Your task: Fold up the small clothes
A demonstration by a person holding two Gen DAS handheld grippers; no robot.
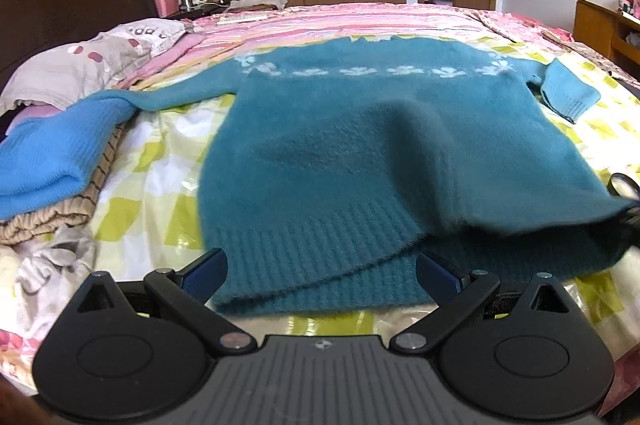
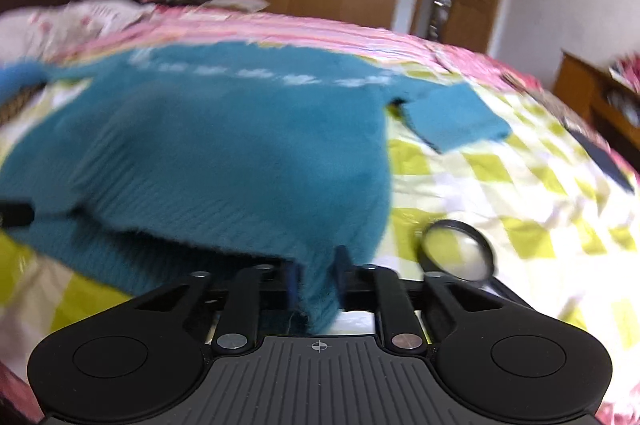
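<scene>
Right gripper clenched on the teal sweater's hem corner, lifting it off the bed, left gripper spread wide at the hem, magnifying glass beside.

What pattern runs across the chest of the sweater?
A row of white flowers on the teal sweater, clearest in the left wrist view.

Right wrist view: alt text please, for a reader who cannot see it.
The right gripper is shut on the hem of a teal sweater, lifting that corner off the yellow-checked bedsheet. A magnifying glass lies just right of it; the frame is motion-blurred.
</scene>
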